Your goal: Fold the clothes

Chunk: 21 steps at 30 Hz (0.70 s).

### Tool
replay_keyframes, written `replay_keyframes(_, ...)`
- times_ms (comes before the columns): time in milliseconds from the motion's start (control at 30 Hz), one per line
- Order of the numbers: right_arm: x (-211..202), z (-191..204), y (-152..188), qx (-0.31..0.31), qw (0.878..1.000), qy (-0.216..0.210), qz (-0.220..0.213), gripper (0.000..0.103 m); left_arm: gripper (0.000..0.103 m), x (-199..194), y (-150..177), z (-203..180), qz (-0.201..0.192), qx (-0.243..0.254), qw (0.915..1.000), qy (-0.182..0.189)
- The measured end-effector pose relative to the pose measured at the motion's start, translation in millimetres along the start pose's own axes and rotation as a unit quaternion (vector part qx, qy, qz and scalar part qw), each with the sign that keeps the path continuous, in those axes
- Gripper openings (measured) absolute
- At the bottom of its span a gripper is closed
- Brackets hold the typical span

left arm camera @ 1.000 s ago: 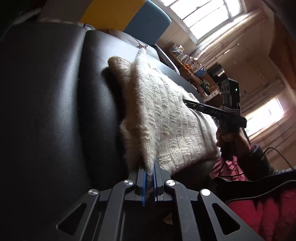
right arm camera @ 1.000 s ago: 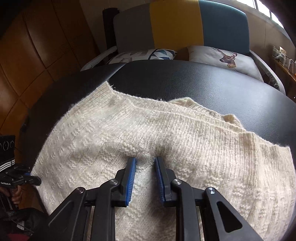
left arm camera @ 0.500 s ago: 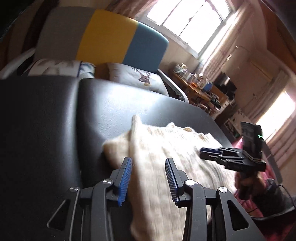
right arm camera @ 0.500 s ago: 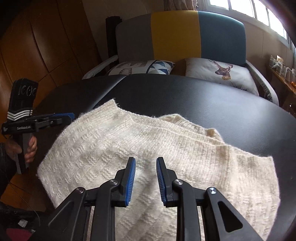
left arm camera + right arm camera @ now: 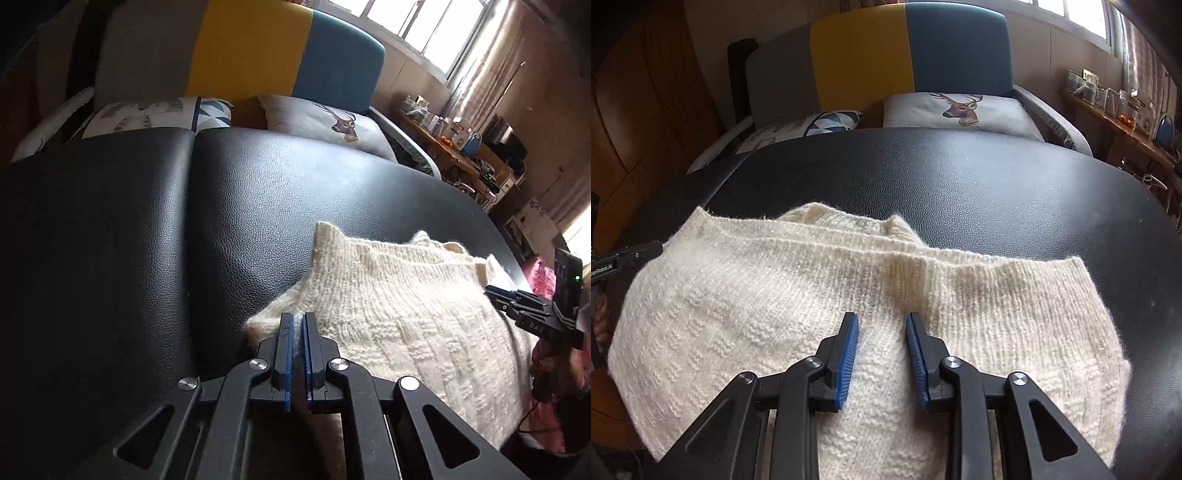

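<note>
A cream knitted sweater (image 5: 399, 314) lies folded on a black leather surface (image 5: 258, 206); it also fills the right wrist view (image 5: 798, 291). My left gripper (image 5: 298, 321) is shut on the sweater's left edge, with a sliver of cream knit between the blue pads. My right gripper (image 5: 881, 325) is open, its blue pads resting on the sweater's middle with a raised ridge of knit between them. The right gripper also shows in the left wrist view (image 5: 532, 314), at the sweater's right side.
Behind the leather surface (image 5: 960, 173) stands a grey, yellow and teal sofa (image 5: 871, 59) with a deer cushion (image 5: 956, 110) and a patterned cushion (image 5: 809, 125). A cluttered wooden shelf (image 5: 450, 147) runs along the right wall. Red cloth (image 5: 543, 269) lies at the far right.
My left gripper let go of the sweater edge, opened half a second ago, and has shut again on the left edge. My right gripper stayed open and moved down onto the sweater.
</note>
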State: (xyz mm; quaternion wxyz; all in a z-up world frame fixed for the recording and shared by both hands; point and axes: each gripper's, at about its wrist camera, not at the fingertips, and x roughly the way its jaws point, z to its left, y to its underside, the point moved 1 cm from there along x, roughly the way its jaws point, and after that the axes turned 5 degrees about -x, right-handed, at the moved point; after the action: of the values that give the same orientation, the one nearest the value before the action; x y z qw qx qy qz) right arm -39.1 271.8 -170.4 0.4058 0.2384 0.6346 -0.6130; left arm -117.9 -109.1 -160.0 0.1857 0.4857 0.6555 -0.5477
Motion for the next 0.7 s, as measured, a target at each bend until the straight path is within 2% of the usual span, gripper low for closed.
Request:
replay_keyframes(67, 0, 0, 0, 0.001, 1.000, -0.003, -0.004, 0.027, 0.006, -10, -4, -11, -0.017, 0.013, 0.9997, -0.014)
replay_keyframes(167, 0, -2, 0, 0.015, 1.000, -0.015, -0.007, 0.028, 0.006, -32, -16, -36, -0.054, 0.043, 0.9975, 0.012)
replay_keyframes(267, -8, -3, -1, 0.024, 0.999, -0.024, -0.015, 0.028, 0.008, -29, -30, -69, -0.044, 0.089, 0.9940, 0.046)
replay_keyframes(333, -11, -2, -2, 0.023, 0.999, -0.029, -0.017, 0.028, 0.010, -8, -36, -92, -0.006, 0.127, 0.9910, 0.044)
replay_keyframes(433, -15, 0, -2, 0.013, 0.999, -0.030, -0.019, 0.028, 0.010, 36, -35, -111, 0.073, 0.161, 0.9839, 0.025)
replay_keyframes(633, -6, 2, 0, 0.011, 0.999, -0.035, -0.013, 0.031, 0.010, 73, -32, -116, 0.135, 0.145, 0.9795, 0.034)
replay_keyframes(700, -3, 3, 2, 0.009, 0.999, -0.033, -0.014, 0.031, 0.006, 76, -31, -114, 0.134, 0.147, 0.9796, 0.030)
